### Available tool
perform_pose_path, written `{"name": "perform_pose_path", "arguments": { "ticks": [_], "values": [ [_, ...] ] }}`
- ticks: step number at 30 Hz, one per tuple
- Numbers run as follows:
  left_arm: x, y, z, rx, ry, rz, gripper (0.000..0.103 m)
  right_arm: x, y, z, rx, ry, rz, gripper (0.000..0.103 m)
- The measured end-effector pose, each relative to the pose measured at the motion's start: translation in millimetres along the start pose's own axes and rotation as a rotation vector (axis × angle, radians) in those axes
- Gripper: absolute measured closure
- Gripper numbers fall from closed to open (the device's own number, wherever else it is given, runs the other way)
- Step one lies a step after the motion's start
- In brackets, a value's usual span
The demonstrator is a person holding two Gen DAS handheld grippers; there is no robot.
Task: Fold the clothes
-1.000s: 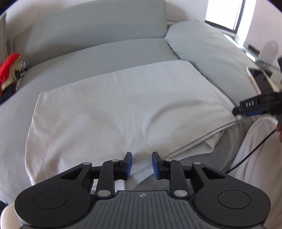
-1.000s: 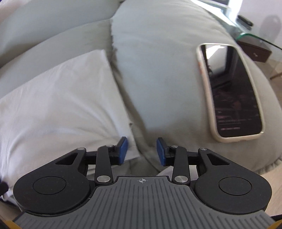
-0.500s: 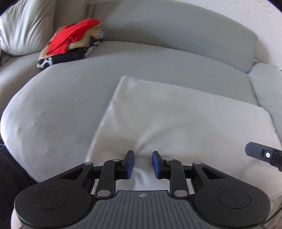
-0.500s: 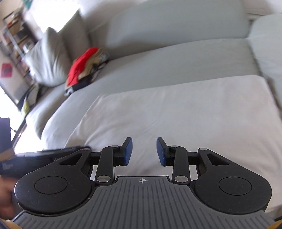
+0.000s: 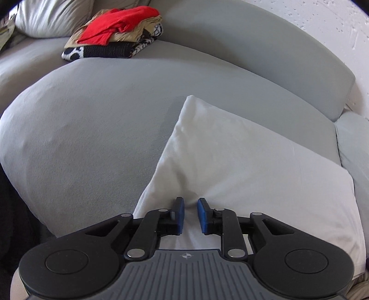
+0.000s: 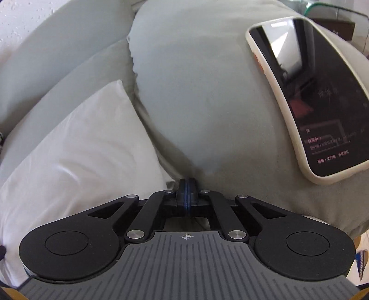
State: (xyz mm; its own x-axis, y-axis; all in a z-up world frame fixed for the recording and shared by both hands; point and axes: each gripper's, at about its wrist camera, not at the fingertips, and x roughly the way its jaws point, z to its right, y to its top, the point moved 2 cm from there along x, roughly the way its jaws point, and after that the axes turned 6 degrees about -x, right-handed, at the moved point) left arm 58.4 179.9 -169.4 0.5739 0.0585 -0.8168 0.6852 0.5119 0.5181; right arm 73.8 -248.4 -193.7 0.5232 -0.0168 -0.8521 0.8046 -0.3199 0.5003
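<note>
Left wrist view: the left gripper [image 5: 190,214] hangs low over the near edge of a folded white garment [image 5: 253,170] that lies flat on a grey sofa [image 5: 92,129]. Its 2 blue-padded jaws stand apart with a narrow gap, and a small ridge of the white cloth rises between them; the pads do not press together, so the jaws are released rather than gripping. The garment's far corner points toward the sofa's backrest. Well apart from it, at the far left of the seat, sits a pile of clothes [image 5: 115,32] with a red piece on top, tan cloth under it and a black-and-white patterned piece at the bottom. A pale cushion [image 5: 53,18] lies just behind that pile.

In the right wrist view, the right gripper [image 6: 187,196] has its jaws clenched tight, blue pads meeting with no gap. Its tip sits at the seam where the garment's right edge meets a neighbouring grey cushion [image 6: 207,92]; whether any cloth is pinched between the pads cannot be told. A phone [image 6: 311,92] in a pale case lies screen-up on that cushion, to the right of the gripper and apart from the garment.
</note>
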Motion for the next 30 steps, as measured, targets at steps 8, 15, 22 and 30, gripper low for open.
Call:
{"name": "perform_pose_path", "arguments": {
  "ticks": [8,15,22,30],
  "values": [
    [-39,-11,35,0.149,-0.15,0.102,0.084,-42,-11,-56,-0.221,0.083,0.119,0.081],
    [-22,-59,107,0.442,-0.215,0.051,0.074,-28,-15,-127,-0.444,0.191,0.145,0.071],
    [-17,-84,114,0.593,-0.18,0.029,0.07,-44,-39,-129,-0.541,0.174,0.048,0.068],
    [-41,-115,83,0.624,-0.241,-0.111,0.066,-80,-62,-81,-0.429,0.265,-0.088,0.063]
  ]
}}
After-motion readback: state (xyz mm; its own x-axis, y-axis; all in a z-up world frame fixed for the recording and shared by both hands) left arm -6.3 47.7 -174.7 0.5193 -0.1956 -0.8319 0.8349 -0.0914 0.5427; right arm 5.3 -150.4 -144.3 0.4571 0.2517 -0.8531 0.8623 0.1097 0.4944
